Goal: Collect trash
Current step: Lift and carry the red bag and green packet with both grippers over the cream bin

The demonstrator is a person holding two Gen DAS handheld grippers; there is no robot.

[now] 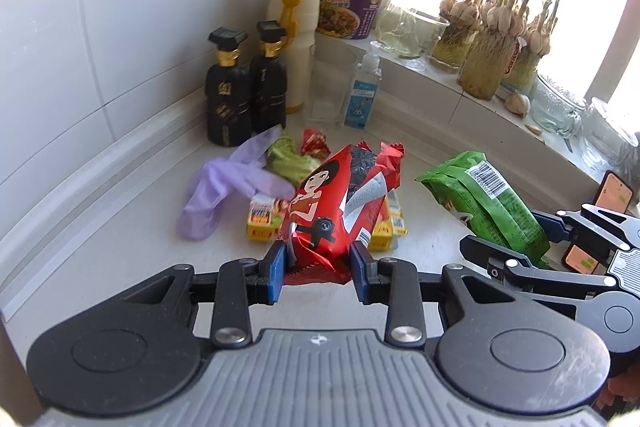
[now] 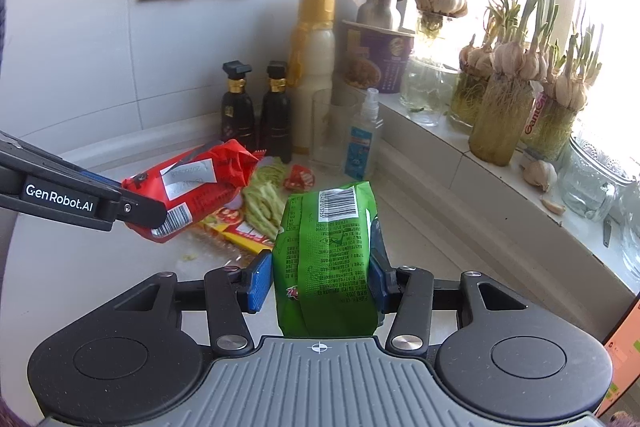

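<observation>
My left gripper (image 1: 320, 267) is shut on a red snack bag (image 1: 332, 211) with a cartoon woman printed on it, lifted off the white counter (image 1: 120, 235). My right gripper (image 2: 320, 283) is shut on a green snack bag (image 2: 328, 251) with a barcode, held upright between its blue pads. In the right wrist view the left gripper (image 2: 156, 215) comes in from the left with the red bag (image 2: 192, 187). On the counter behind lie a purple glove (image 1: 224, 191), green scraps (image 1: 288, 163), yellow packets (image 1: 264, 219) and a small red wrapper (image 1: 314, 143).
Two black bottles (image 1: 244, 91), a white bottle with a gold cap (image 1: 296, 27), a glass (image 1: 328, 87) and a spray bottle (image 1: 362, 91) stand in the corner. On the windowsill (image 1: 424, 83) are a noodle cup (image 1: 348, 3), jars of sprouting garlic (image 1: 492, 39) and glassware (image 1: 560, 107).
</observation>
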